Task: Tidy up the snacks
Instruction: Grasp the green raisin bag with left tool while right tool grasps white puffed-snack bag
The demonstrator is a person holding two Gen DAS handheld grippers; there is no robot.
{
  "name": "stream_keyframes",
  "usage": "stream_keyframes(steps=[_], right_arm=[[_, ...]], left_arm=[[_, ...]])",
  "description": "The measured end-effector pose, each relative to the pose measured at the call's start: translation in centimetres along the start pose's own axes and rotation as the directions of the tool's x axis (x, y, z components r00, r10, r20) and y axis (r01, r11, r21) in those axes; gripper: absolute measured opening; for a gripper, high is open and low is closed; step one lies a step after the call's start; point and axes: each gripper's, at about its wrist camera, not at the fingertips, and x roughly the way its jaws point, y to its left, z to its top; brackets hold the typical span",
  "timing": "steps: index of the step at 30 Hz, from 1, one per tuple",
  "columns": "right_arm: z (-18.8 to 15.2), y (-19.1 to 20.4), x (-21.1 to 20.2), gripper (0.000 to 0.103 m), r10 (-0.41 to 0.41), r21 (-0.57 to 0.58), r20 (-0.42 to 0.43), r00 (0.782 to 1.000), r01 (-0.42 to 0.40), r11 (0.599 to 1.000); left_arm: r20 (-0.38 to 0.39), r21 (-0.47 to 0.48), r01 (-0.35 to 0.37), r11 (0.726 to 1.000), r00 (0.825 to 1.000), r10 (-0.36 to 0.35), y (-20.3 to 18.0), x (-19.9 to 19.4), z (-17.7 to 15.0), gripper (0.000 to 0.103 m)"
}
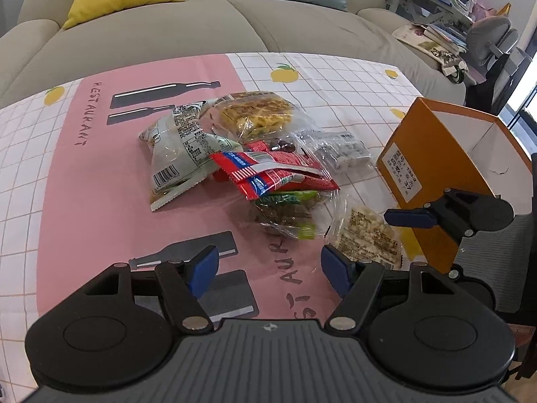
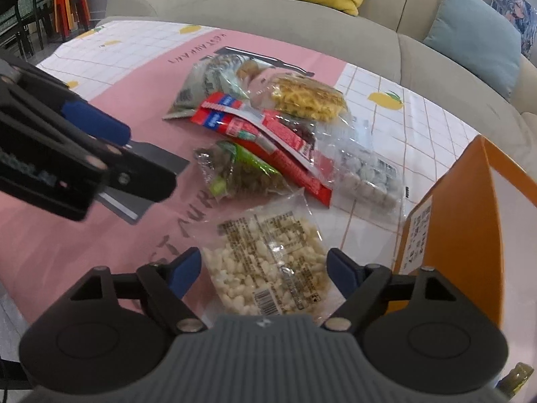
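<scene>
A pile of snack packets lies on the table: a grey-green bag, a yellow noodle pack, a red packet, a green-trimmed clear bag, a clear bag of pale candies and a clear bag of white puffs. An open orange box stands to the right. My left gripper is open and empty, just short of the pile. My right gripper is open, its fingers either side of the white puffs bag, above it.
The table carries a pink and white checked cloth. A beige sofa with yellow and teal cushions lies behind it. A cluttered desk and grey chair stand at the far right.
</scene>
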Motion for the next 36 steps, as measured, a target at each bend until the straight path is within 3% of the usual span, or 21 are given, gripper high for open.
stream_keyframes(steps=[10,16,22,25,36], right_arm=[[0.4,-0.4,0.9,0.080,-0.070,0.091,-0.026,0.997,0.072,0.993],[0.6,-0.4,1.1,0.080,-0.076,0.079,-0.040,0.996,0.079,0.994],[0.6,-0.4,1.2,0.081,-0.066,0.061,-0.048,0.997,0.069,0.996],[0.6,-0.2,1.3,0.082,-0.073,0.050,-0.048,0.996,0.075,0.996],[0.3,-0.1,0.1,0.073,-0.073,0.113,-0.026,0.997,0.076,0.991]], left_arm=[[0.021,-0.066,0.065,0.996,0.998,-0.063,-0.2,2.3,1.7,0.088],[0.003,-0.039,0.036,0.999,0.999,-0.036,-0.3,4.5,2.2,0.088],[-0.018,0.007,0.030,1.000,0.999,-0.030,-0.5,5.7,2.0,0.078],[-0.026,0.015,0.003,1.000,1.000,-0.003,-0.7,5.7,1.8,0.057],[-0.052,-0.065,-0.059,0.996,0.997,0.055,0.0,3.2,-0.4,0.050]])
